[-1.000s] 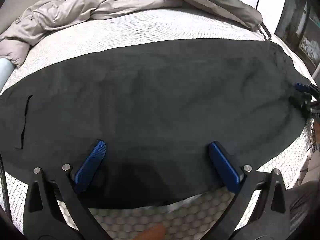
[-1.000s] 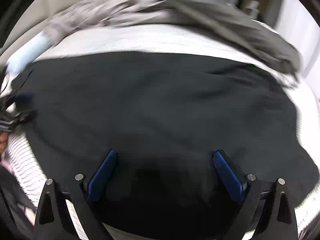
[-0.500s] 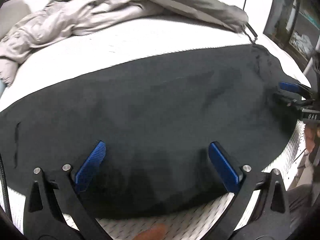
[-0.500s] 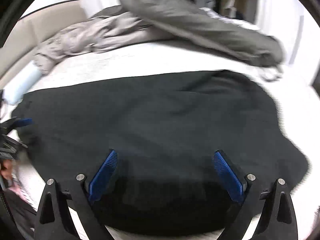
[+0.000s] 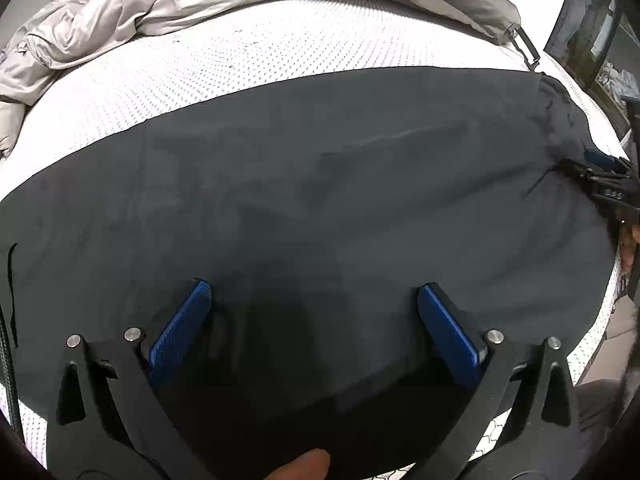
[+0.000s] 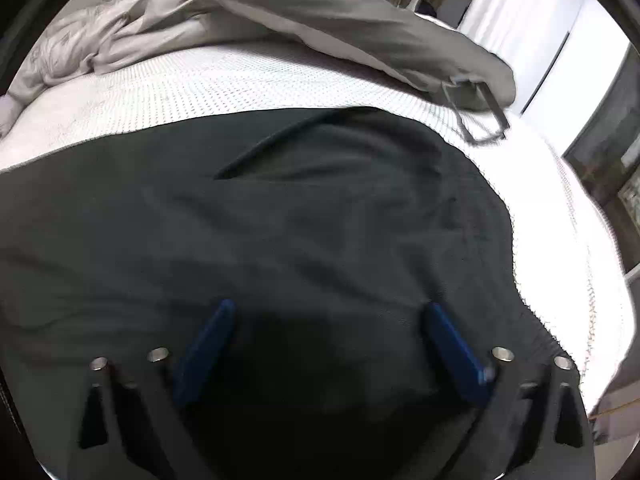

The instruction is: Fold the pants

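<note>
White textured mattress [image 5: 248, 60], grey duvet [image 6: 320, 12] bunched at far edge. Black pants [image 5: 320, 200] spread flat across mattress, under left gripper [image 5: 314, 300] and right gripper [image 6: 328, 316], both spread wide, holding nothing.

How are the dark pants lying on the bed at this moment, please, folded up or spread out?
Spread out: the dark pants lie as one broad flat sheet across the white mattress, with shallow wrinkles only.

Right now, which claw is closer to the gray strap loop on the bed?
Right. The right claw hangs over the black pants at the end nearest the gray strap loop. The left claw is farther along the pants, with the loop far off.
</note>
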A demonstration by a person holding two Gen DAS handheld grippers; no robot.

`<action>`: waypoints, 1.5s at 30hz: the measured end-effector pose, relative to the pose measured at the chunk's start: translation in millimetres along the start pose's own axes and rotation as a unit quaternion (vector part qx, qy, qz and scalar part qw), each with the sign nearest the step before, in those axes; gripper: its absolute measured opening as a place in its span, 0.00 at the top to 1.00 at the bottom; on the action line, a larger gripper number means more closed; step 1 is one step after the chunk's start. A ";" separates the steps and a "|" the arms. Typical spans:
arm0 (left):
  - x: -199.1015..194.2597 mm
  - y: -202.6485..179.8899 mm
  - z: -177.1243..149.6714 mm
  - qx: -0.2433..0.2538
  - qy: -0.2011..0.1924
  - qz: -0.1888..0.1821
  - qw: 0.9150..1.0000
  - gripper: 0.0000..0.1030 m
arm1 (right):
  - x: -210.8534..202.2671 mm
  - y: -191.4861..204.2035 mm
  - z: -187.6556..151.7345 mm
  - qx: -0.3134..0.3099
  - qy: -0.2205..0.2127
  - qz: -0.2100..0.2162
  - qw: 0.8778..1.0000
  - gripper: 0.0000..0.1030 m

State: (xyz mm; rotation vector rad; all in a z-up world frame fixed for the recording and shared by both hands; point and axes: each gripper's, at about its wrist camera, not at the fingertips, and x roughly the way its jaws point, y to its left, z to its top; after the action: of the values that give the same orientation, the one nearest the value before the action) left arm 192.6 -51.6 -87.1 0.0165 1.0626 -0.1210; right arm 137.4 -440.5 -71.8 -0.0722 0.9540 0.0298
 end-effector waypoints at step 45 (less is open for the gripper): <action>38.0 39.4 83.3 -0.040 -0.025 0.084 0.995 0.00 | -6.8 156.4 55.8 -0.136 0.011 0.072 0.988 0.05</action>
State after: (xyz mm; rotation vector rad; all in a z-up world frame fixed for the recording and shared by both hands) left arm 287.6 -21.9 -81.5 0.0307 1.0107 0.0723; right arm 169.9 -280.4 -41.7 -0.2566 0.9707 0.2941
